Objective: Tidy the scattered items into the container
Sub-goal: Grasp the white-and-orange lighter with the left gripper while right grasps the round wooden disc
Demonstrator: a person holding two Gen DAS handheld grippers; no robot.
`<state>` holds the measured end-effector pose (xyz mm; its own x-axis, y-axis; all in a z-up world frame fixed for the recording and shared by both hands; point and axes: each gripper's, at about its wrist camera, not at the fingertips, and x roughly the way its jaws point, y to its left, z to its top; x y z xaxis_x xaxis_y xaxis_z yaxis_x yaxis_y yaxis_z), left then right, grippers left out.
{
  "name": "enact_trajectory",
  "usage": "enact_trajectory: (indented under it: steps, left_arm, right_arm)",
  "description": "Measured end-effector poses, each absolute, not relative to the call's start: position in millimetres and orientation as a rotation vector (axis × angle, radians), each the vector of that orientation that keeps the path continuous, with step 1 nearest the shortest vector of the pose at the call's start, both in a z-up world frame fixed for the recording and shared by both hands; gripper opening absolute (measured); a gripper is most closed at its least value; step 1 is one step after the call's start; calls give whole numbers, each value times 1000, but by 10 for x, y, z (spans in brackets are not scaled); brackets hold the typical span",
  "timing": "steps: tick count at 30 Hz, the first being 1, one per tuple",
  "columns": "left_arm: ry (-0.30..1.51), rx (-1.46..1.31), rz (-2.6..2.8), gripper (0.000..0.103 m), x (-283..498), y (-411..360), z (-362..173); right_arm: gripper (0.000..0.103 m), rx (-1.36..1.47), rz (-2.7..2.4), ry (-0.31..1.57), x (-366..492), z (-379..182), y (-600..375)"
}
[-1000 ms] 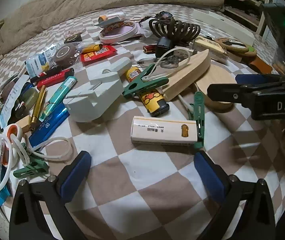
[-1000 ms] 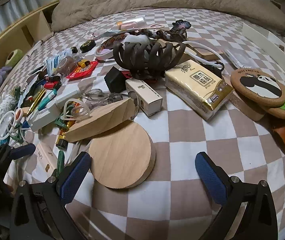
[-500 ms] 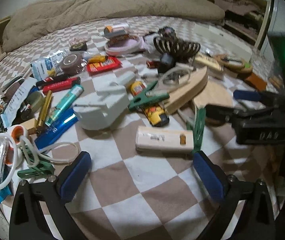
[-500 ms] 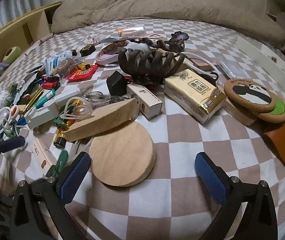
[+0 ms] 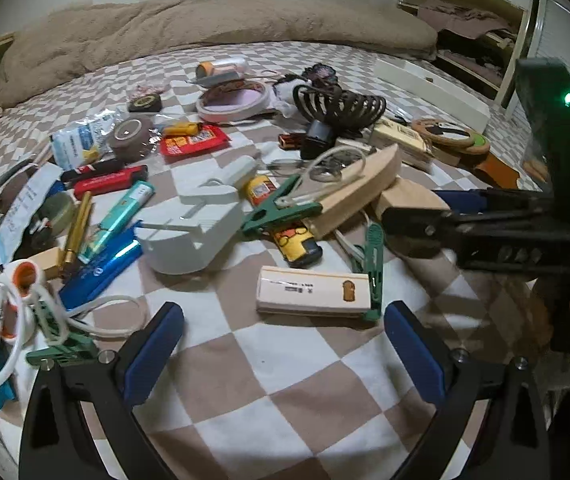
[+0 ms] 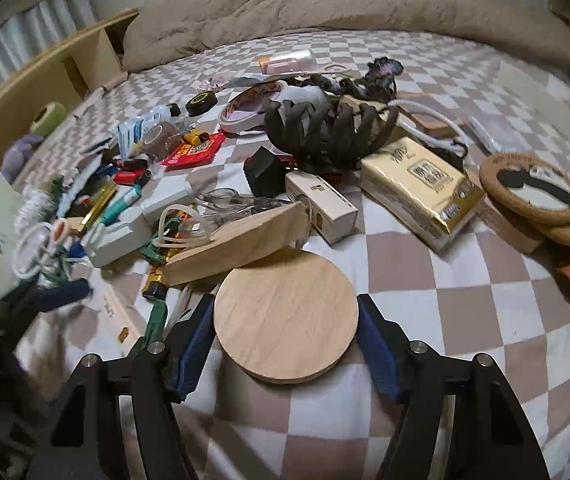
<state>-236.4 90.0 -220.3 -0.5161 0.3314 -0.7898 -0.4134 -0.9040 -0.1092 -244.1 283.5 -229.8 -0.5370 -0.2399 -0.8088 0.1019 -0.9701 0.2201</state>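
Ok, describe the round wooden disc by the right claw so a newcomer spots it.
On the checkered bedspread, look just ahead of the right claw. The round wooden disc lies flat between its blue pads, part tucked under a second tilted disc. Unlike the panda coaster, it's plain.

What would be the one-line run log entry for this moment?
left hand-held gripper: open, empty | right hand-held gripper: closing around round wooden disc, disc on bed | container: not visible

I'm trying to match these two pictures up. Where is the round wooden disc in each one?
Left wrist view: the wooden disc sits right of centre, mostly hidden behind the right tool.
Right wrist view: the disc lies bottom centre, between that tool's fingers.
Shared landmark: the dark claw hair clip.
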Motion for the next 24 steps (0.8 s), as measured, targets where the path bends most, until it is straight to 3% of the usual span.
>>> enact_trajectory:
  steps: [4,7,9,12,24]
  left_arm:
    - [99,-1253,2399,96,-2441,907,-2226]
    - [85,-1241,2374,83,-2469,915,-2196]
    - [84,-1231,2347,68,-2467,928,-2180]
    - [125,-1204,2333,58,-2420,959,-2149]
    - [100,-1189,2431,58,-2371,768,-2052]
  right_arm:
    - [68,1407,-2596,-231,-2382,-2271,2888]
    - [68,1413,-2594,-269,-2356,-2263,2948]
    - [68,1410,-2595,-309,-2344,-2249,3004]
    - [68,1402,-2600,-354,-2323,-2230,3065]
    - [68,1386,-2567,-395,-2208,-2215,3062]
